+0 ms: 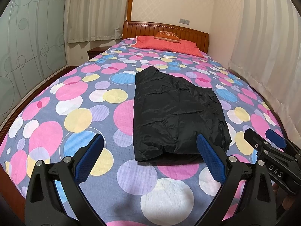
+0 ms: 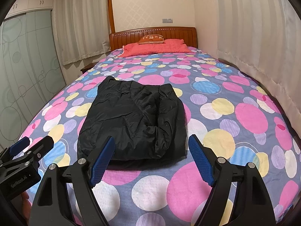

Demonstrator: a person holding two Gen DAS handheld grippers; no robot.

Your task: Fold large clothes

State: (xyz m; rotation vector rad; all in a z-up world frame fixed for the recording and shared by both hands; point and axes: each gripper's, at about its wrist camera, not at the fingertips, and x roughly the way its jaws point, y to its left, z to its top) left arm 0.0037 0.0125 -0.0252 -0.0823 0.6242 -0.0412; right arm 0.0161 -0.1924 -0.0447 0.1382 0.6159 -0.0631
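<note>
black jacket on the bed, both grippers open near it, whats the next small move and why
Probably ease both grippers back. The black jacket already lies as a compact folded bundle on the bedspread, and the left gripper and right gripper hover open short of its near edge, gripping nothing.

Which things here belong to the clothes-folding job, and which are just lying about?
Belongs to the job:
black jacket
left hand-held gripper, open
right hand-held gripper, open

Just lying about:
red pillow
orange cushion
curtains
</note>
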